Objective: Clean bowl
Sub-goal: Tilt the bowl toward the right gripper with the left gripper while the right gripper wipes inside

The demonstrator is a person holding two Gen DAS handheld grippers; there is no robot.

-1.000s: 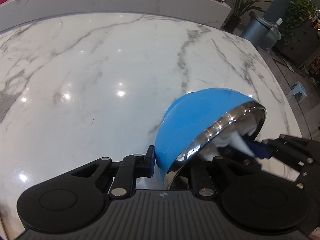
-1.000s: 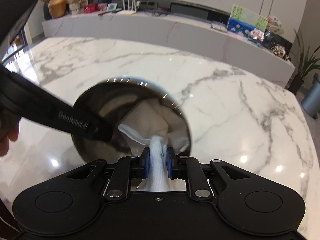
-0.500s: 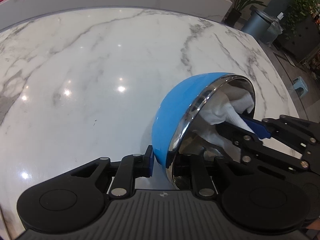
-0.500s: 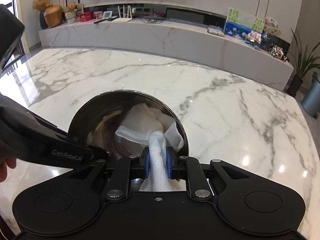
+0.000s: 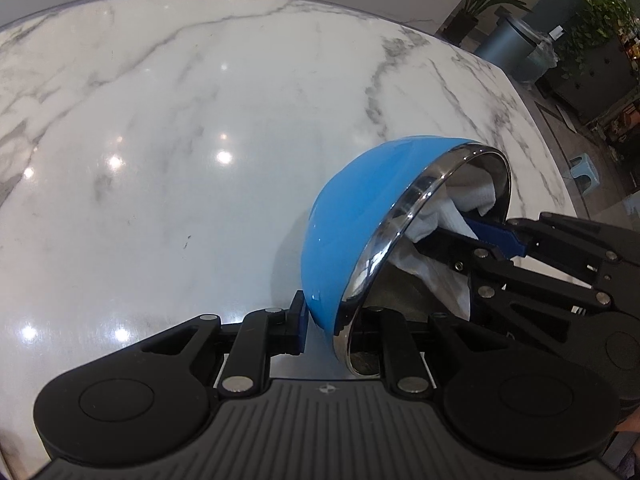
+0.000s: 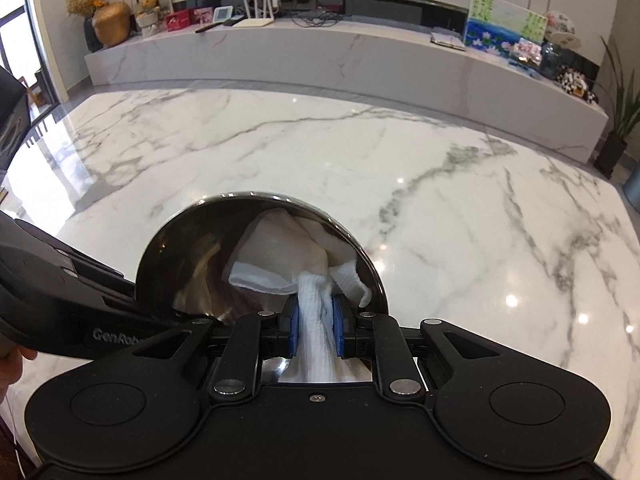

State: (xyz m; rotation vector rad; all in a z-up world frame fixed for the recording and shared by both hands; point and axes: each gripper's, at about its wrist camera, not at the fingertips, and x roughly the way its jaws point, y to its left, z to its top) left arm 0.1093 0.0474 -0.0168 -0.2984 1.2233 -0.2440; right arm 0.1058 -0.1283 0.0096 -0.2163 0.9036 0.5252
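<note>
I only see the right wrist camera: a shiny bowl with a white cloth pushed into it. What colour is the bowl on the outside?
Observer: The bowl is bright blue outside, with a chrome rim.
Operator: What is that black thing on my left?
Observer: The left tongs. They pinch the bowl's rim, one finger against the blue wall and the other inside.
Operator: Is the bowl sitting flat?
Observer: No. Seen from the side, it is tipped over, with its mouth facing the right tongs that hold the cloth.
</note>
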